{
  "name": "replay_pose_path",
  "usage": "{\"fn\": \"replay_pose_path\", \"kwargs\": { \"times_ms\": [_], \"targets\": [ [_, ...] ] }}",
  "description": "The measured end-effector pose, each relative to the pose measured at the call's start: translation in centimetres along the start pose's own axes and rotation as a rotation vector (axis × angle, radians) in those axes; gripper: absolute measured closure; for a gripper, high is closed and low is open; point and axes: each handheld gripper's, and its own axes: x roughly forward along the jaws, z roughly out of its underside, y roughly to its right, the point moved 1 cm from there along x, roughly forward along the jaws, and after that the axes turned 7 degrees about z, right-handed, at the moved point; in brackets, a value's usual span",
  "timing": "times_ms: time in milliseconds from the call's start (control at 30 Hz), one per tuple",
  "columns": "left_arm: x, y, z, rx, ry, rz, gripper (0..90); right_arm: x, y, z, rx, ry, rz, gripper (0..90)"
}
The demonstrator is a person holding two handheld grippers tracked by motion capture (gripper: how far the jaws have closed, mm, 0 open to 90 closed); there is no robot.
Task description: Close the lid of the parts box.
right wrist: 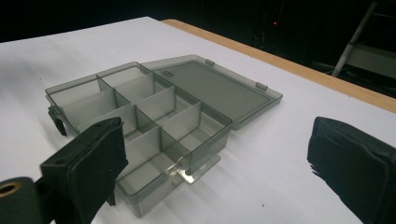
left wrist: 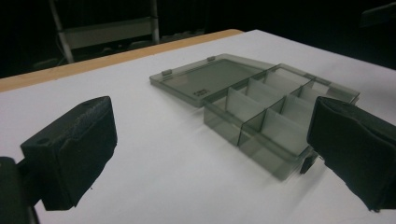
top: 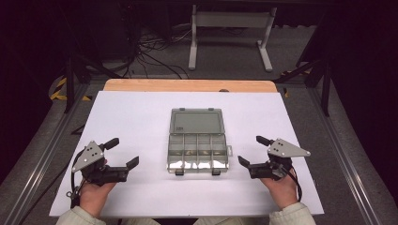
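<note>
open organizer box (top: 197, 149) mid-table, both grippers idle w/ jaws spread, nothing held.
left gripper (top: 126, 153) and right gripper (top: 248, 151) sit either side of the box, well apart from it, on the white sheet (top: 141, 117). lid (top: 196, 121) lies flat behind the tray. looks like thin smoky plastic: prob light, stiff but brittle, slick on the sheet. i'd grab the lid's far edge or front latches (top: 179, 172), w/ other gripper bracing a side wall.
</note>
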Motion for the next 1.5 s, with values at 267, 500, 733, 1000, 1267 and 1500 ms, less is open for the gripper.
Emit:
{"fn": "replay_pose_path", "kwargs": {
  "times_ms": [267, 500, 733, 1000, 1267, 1500],
  "targets": [
    [2.5, -0.4, -1.8, 0.011, -0.003, 0.031, 5.7, 1.5, 0.1, -1.5, -0.004, -0.022, -0.040, 11.0],
    [5.1, -1.2, -2.8, 0.003, -0.032, 0.070, 5.6, 2.7, 0.5, -2.3, 0.010, -0.028, -0.029, 11.6],
    [6.4, -2.2, -3.1, -0.024, -0.047, 0.072, 5.7, 3.6, 1.3, -2.5, 0.020, -0.047, -0.024, 13.3],
    [8.3, -3.0, -3.8, -0.022, -0.059, 0.074, 5.8, 4.8, 1.9, -3.3, 0.023, -0.066, -0.016, 13.9],
    [9.6, -3.5, -4.2, -0.035, -0.073, 0.082, 5.8, 6.4, 2.3, -3.7, 0.012, -0.104, -0.023, 15.4],
    [11.2, -3.7, -4.5, -0.022, -0.113, 0.088, 6.1, 7.6, 2.7, -3.9, 0.013, -0.127, -0.025, 15.4]
  ]
}}
